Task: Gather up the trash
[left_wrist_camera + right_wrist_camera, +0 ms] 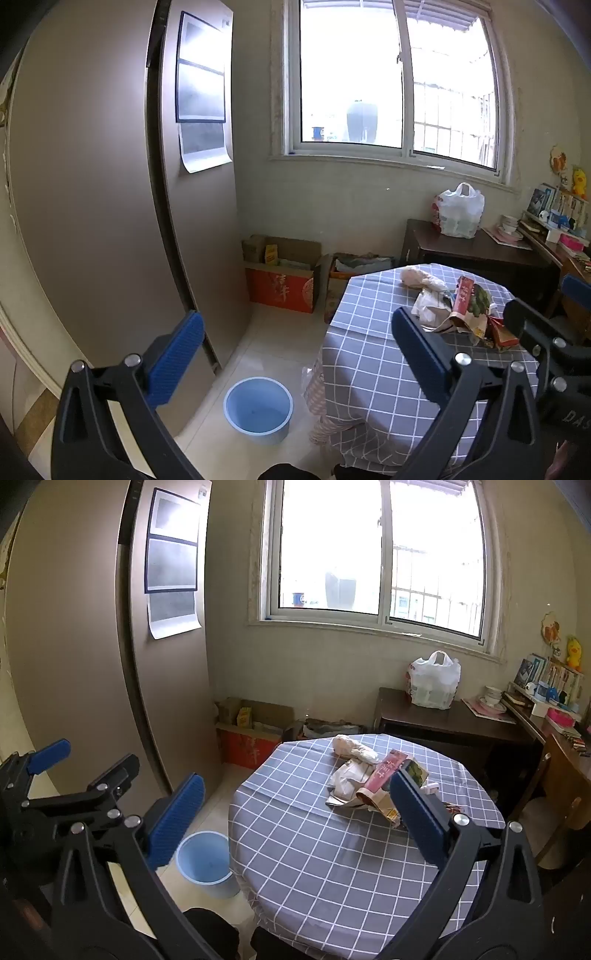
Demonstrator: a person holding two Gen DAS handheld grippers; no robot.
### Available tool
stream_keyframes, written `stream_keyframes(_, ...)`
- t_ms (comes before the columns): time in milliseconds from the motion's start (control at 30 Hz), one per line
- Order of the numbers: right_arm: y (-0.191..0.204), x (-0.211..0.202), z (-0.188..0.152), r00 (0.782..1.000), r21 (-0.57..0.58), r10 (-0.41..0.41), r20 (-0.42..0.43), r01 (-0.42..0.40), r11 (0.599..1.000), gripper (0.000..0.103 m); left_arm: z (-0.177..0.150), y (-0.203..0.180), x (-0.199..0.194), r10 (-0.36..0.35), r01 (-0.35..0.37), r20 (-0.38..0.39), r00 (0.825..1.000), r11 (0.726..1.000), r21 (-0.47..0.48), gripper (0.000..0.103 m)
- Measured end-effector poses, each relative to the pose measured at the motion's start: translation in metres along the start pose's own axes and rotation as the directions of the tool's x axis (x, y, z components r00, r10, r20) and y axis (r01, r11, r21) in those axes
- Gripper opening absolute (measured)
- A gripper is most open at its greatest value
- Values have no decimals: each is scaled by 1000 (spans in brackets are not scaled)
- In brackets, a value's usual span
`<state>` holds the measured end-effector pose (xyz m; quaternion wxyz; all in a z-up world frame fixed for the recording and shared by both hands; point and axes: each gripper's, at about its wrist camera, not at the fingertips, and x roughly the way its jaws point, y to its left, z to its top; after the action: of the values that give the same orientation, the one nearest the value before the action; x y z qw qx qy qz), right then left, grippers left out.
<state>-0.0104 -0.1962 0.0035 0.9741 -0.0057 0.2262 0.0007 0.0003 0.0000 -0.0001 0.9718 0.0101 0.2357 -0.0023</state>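
Left gripper [295, 354]: spread wide, nothing held, above floor left of table [314, 849]
Right gripper [295, 812]: spread wide, nothing held, over near table
Trash [373, 781]: loose wrappers heaped far right on table
Bin [207, 864]: on floor, left of table
Risk: light, crumpled wrappers likely to slip from pads or scatter off cloth; drop may miss bin

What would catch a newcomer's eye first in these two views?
Probably the heap of crumpled paper and torn red food wrappers in the middle of the round table with the grey checked cloth. Next, the empty pale blue plastic bucket on the tiled floor left of the table. Behind, the large bright window dominates the wall.
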Motion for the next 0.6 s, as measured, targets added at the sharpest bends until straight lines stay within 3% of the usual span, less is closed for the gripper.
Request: stream_keyframes(600,5,0,0,1000,0,9,-3,-9,1000,98,-4,3,5,10,-10,-1,1000,1000,4,99)
